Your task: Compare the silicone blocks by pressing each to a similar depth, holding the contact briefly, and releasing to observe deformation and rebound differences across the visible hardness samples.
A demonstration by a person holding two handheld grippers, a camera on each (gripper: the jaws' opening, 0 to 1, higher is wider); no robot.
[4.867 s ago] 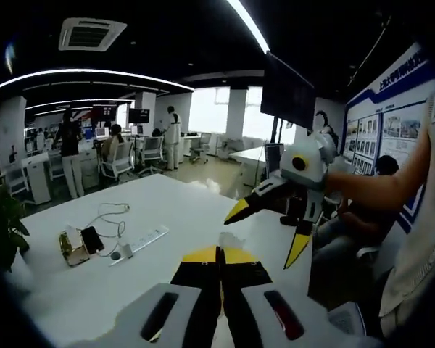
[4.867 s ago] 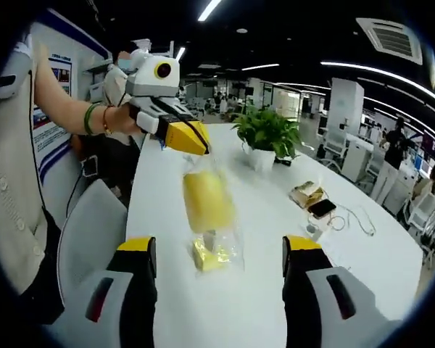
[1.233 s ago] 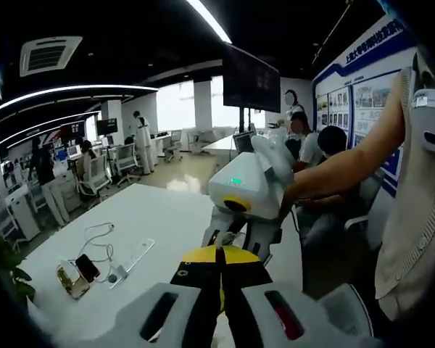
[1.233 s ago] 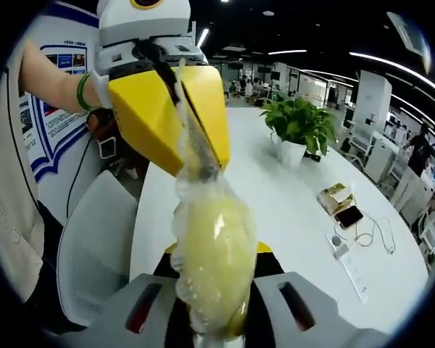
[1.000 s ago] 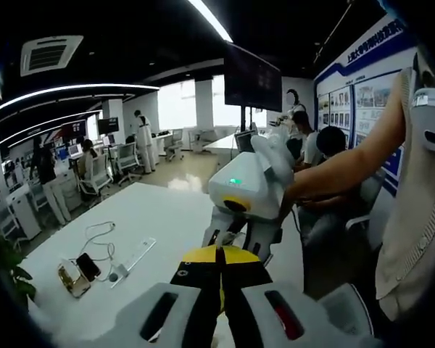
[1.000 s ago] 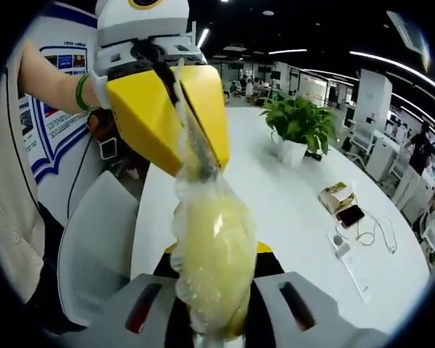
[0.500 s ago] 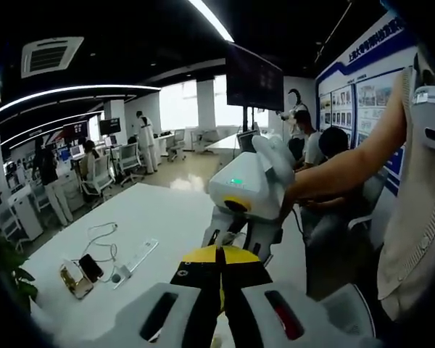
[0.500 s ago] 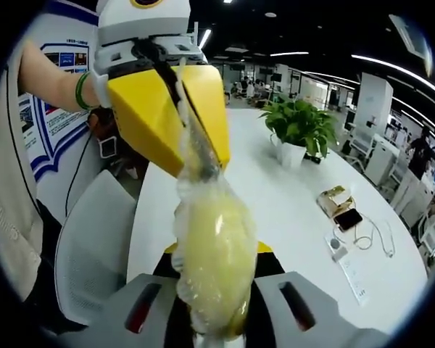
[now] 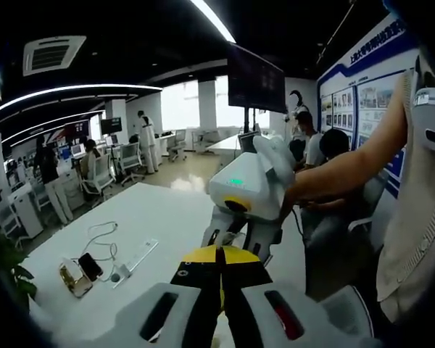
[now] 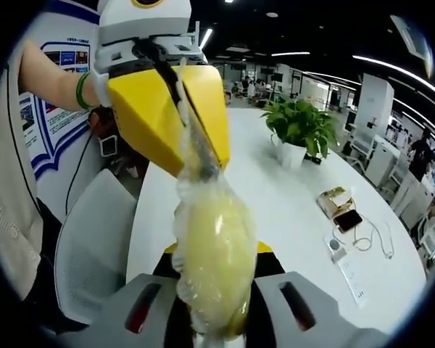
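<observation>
A pale yellow silicone block in a clear plastic bag [image 10: 214, 239] hangs in the air above the white table [image 10: 275, 196]. In the right gripper view, my left gripper [image 10: 199, 168] comes down from the top. Its yellow jaws are shut on the bag's crumpled top edge. My right gripper [image 10: 214, 257] rises from below with its jaws shut on the lower part of the bag. In the left gripper view, my left gripper [image 9: 219, 255] is shut, with a yellowish sliver between the jaws. The white right gripper [image 9: 233, 241] stands just beyond it, tips pointing down.
On the table are a potted plant [image 10: 299, 127], phones with a cable [image 10: 339, 206] and a power strip [image 10: 351, 272]. A white chair [image 10: 94, 246] stands at the table's near edge. A seated person [image 9: 337, 145] is by the poster wall, and others stand far back.
About five seconds ago the right gripper was open and apart from the bag; now it is shut on it. Over the last second both grippers have held still.
</observation>
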